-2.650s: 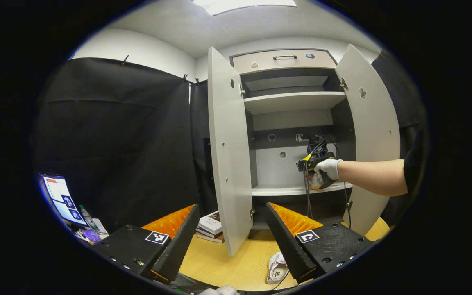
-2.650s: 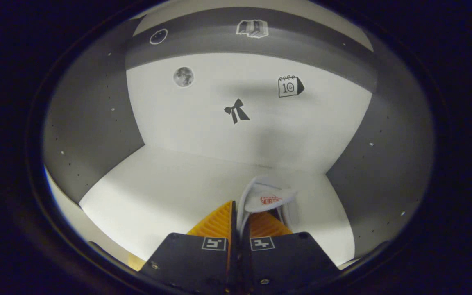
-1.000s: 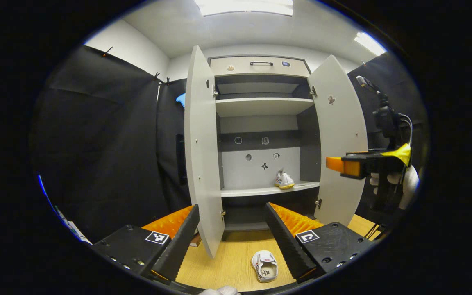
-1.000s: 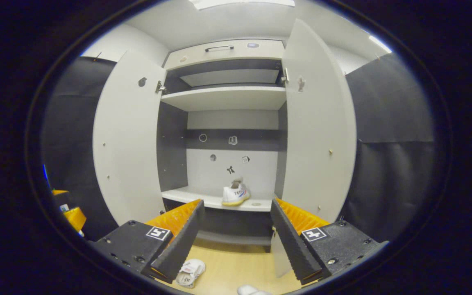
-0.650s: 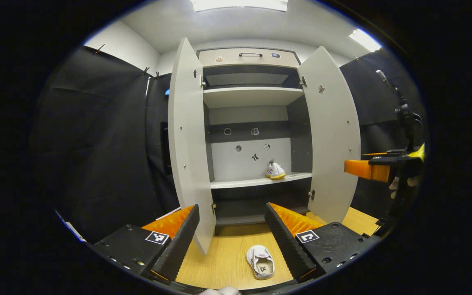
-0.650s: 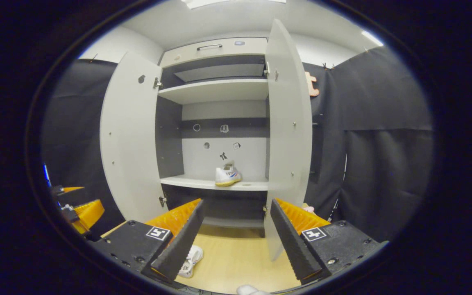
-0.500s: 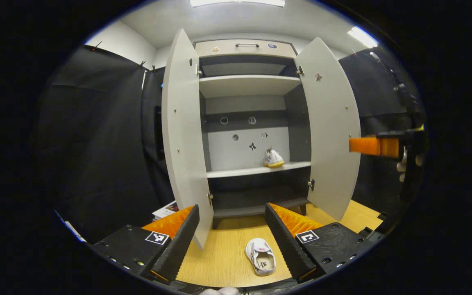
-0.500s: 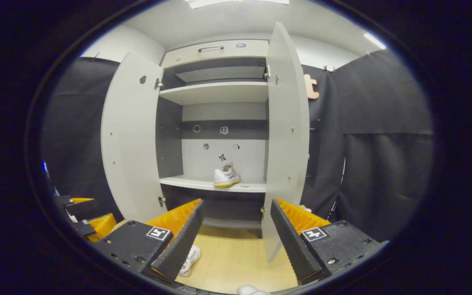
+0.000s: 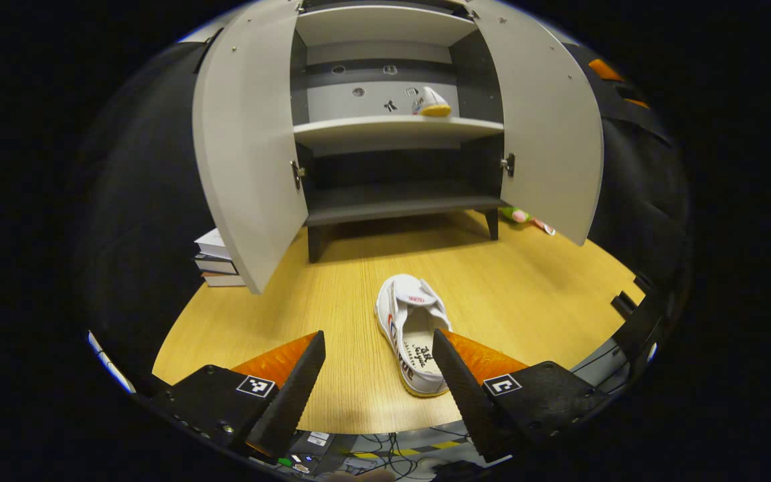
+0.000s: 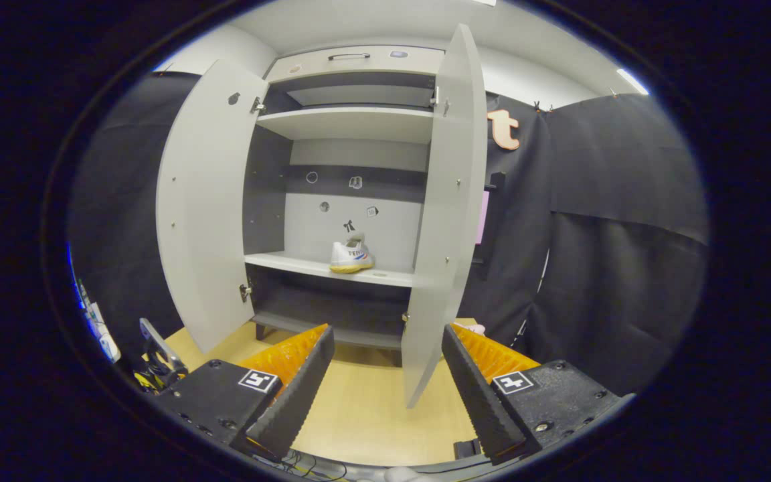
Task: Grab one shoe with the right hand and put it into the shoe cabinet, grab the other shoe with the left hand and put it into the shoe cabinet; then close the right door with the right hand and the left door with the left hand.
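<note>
Left gripper (image 9: 375, 348): jaws wide apart, holding nothing, poised above the small white slip-on shoe with open collar (image 9: 414, 331) lying on the light wood tabletop (image 9: 526, 294), toe toward the cabinet. Right finger overlaps the shoe's heel end in the left gripper view; contact cannot be confirmed.

Right gripper (image 10: 387, 348): jaws wide apart, nothing held, facing the grey 2-door shoe cabinet (image 10: 352, 127).

Handling est.: shoe likely light, soft upper, sole stiffer. Collar wall will probably fold under pinch. Recommended hold: 1 finger inside the opening, 1 outside on the side wall or heel.

The other white shoe with yellow sole (image 10: 351, 256) sits on the white middle shelf (image 10: 305, 263), right of centre; free room to its left.

Obstructions: left door (image 9: 245, 140) and right door (image 9: 546, 127) both stand open, approach runs between them. Stack of books (image 9: 215, 258) beside the left door, off the path. Small pink-green object (image 9: 523, 217) near the cabinet's right leg.
</note>
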`<state>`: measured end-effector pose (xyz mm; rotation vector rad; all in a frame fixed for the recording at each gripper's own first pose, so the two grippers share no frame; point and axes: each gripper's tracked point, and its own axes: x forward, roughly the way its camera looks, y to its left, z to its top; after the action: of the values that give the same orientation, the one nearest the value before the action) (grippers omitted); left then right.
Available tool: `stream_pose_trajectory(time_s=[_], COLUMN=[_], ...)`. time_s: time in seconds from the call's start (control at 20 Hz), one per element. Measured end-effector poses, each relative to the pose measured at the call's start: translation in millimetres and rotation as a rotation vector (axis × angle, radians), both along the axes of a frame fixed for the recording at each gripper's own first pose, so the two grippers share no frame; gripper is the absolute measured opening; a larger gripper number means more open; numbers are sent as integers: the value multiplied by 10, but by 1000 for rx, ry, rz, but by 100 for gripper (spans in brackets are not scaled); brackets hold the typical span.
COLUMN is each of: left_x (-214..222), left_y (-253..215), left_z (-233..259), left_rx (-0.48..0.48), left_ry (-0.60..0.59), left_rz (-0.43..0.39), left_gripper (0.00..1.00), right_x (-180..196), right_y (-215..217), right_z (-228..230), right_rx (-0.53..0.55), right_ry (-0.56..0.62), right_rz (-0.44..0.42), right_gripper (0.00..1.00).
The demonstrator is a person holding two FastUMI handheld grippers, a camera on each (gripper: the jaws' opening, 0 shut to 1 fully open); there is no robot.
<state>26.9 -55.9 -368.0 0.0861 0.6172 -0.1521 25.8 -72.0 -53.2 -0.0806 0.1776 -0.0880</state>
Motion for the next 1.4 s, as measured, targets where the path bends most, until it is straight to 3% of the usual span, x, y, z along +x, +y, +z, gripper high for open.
stream_pose_trajectory(time_s=[0.2, 0.4, 0.75, 0.8, 0.9, 1.0, 1.05, 1.1, 1.25, 1.4], left_x=[274, 616, 1189, 1201, 1208, 1231, 1234, 1236, 1205, 1290], left_y=[14, -49, -107, -149, -258, -190, -160, -154, -157, -119], left_z=[-530, -674, -838, -873, -892, -873, -887, -886, -718, -221], left_rx=[37, 27, 26, 15, -18, 43, 55, 57, 38, 44], left_ry=[80, 77, 75, 83, 96, 87, 101, 112, 133, 55], left_rz=[-12, -20, -16, -28, -51, -38, -27, -19, 3, -3], left_gripper=[97, 96, 87, 95, 80, 53, 34, 25, 14, 14], right_x=[21, 87, 136, 136, 139, 147, 158, 172, 213, 279], right_y=[-45, -43, -94, -100, -125, -138, -143, -144, -117, -50], right_z=[-67, -132, -292, -295, -306, -295, -283, -280, -189, -80], right_rx=[7, 1, 0, -2, -5, 0, 3, 4, 9, 21], right_ry=[33, 50, 89, 91, 92, 89, 87, 85, 60, 26], right_rz=[-12, -12, -34, -35, -41, -42, -40, -37, -18, 11], right_gripper=[100, 100, 100, 100, 100, 100, 100, 100, 100, 100])
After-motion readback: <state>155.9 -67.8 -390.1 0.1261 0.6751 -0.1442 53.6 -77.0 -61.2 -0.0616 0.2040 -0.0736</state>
